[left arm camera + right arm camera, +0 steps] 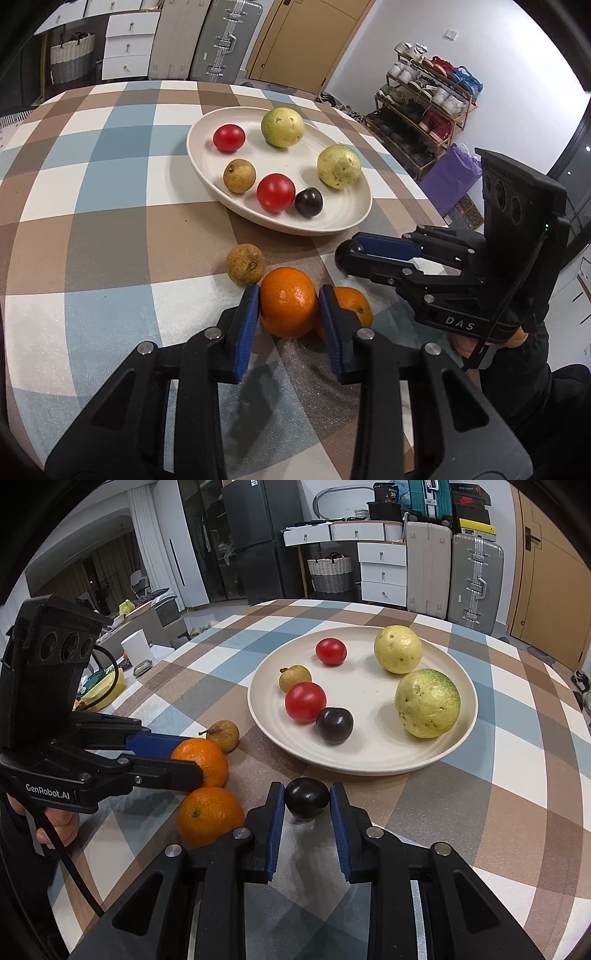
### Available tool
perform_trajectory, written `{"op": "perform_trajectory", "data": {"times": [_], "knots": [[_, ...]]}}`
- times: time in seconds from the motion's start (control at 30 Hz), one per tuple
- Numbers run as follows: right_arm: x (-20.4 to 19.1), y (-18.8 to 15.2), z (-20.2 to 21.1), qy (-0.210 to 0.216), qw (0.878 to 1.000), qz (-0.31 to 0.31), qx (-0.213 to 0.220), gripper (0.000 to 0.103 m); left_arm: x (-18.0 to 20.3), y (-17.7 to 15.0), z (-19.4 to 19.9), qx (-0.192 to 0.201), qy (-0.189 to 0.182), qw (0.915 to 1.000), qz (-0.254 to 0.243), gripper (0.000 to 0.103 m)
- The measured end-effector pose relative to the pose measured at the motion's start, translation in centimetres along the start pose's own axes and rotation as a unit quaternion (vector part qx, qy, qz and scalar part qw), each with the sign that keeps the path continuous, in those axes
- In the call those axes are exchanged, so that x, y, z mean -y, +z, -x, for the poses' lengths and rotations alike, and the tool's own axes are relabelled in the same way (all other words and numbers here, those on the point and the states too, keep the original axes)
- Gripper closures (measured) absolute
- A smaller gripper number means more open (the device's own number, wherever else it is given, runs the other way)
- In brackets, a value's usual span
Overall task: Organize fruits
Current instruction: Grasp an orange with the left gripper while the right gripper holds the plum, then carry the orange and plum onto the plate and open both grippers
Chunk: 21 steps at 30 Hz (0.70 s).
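We see a checked tablecloth [110, 206] in brown, blue and white covering the table, with a cream plate [343, 218] set near its middle. On the plate sit two pale green-yellow guavas [282, 126] [338, 166], speckled and rough-skinned, two glossy red tomatoes [276, 192] [229, 137], a small tan longan [239, 175] and a dark plum [308, 201] touching the nearer tomato.

Off the plate, on the cloth, lie the fruits not yet sorted. Two bright oranges [288, 301] [351, 302] rest side by side, touching, with a second brown longan [245, 264] just beside them. A second dark plum [306, 796] lies near the plate's rim.

Our left gripper [288, 306] brackets the nearer orange, its blue pads [246, 325] pressed against both flanks of the fruit, which sits on the cloth. Our right gripper [307, 805] straddles the loose plum, the jaws narrowed to about its width; the pads [276, 823] lie against or just beside its skin, and we cannot tell whether they grip it. The plum rests on the cloth.
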State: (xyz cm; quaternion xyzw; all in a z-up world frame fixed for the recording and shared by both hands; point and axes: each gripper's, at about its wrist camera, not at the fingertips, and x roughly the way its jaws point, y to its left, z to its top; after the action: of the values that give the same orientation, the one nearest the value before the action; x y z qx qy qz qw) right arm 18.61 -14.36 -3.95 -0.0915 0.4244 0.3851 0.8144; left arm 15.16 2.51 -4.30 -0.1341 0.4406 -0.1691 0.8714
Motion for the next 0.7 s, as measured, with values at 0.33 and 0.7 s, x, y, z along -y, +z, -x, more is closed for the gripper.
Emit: {"op": "perform_trajectory", "data": {"times": [0.33,0.7], "knots": [[-0.1,0.0,0.4,0.008,1.0,0.002,0.009,0.077,-0.3,0.3,1.0,0.027,-0.015,0.9995,0.005,0.074],[0.4,0.6,3.0,0.013,0.996,-0.019,0.083,0.077,0.1,0.5,3.8,0.113,0.017,0.9935,-0.003,0.073]]}}
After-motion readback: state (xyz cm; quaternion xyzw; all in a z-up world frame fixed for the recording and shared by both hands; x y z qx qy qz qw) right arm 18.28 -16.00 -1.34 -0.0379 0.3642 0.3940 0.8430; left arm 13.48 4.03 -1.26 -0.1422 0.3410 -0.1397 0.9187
